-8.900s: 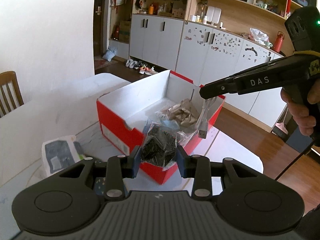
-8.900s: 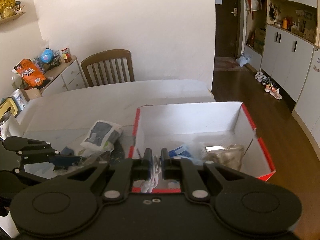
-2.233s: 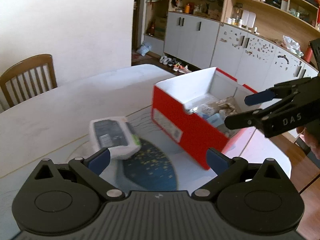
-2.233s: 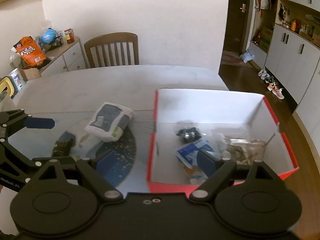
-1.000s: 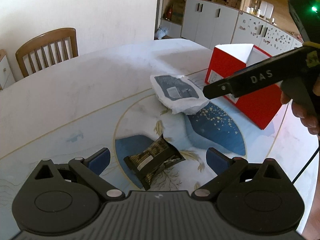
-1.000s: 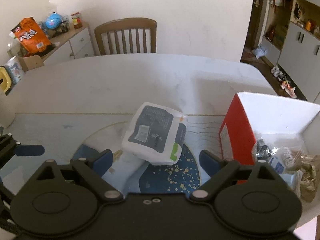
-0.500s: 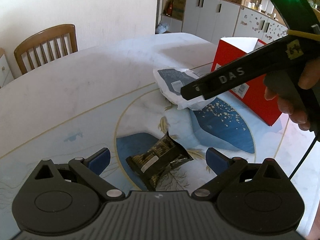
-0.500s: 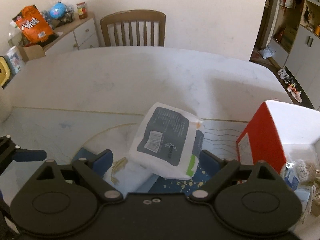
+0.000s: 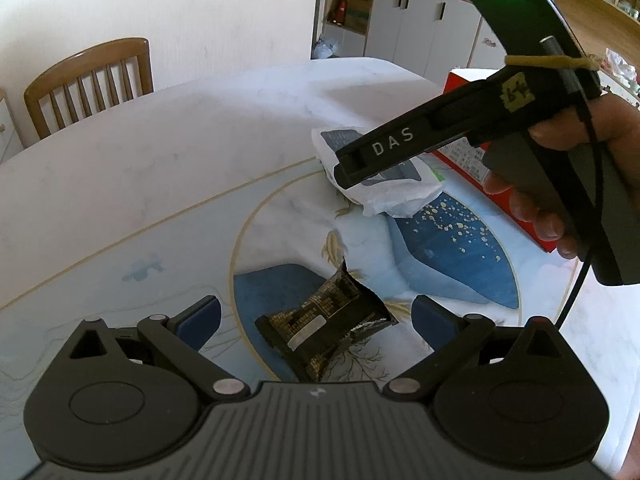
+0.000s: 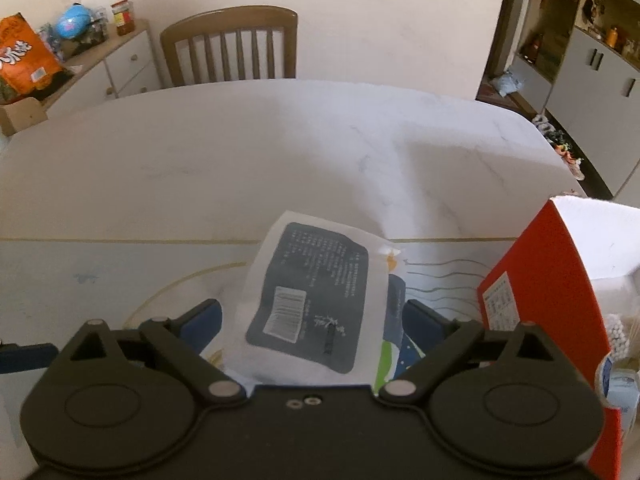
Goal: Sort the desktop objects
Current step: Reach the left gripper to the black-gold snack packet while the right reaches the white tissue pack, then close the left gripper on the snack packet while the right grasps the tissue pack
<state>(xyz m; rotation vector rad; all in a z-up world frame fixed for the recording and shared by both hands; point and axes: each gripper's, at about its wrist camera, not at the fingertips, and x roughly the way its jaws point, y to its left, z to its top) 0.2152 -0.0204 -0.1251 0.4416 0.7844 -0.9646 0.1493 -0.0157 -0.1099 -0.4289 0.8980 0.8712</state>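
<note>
Two grippers, fingers apart: left gripper [image 9: 316, 314] straddling dark packet [image 9: 326, 326], right gripper [image 10: 312, 318] straddling white pouch [image 10: 316, 296]; lower squarely before closing.

Wooden chair [image 10: 236, 46] at far side of the white marble table [image 10: 280, 152]. Low sideboard [image 10: 116, 64] far left holds an orange snack bag [image 10: 24, 64], blue globe [image 10: 78, 20], jar [image 10: 124, 12]. Grey cabinets [image 9: 420, 28] far right, shoes [image 10: 564, 148] on floor.

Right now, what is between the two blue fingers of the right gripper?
The white tissue pack with a dark label lies between the open right gripper fingers; the right wrist view shows it. The pads are not touching it yet.
</note>
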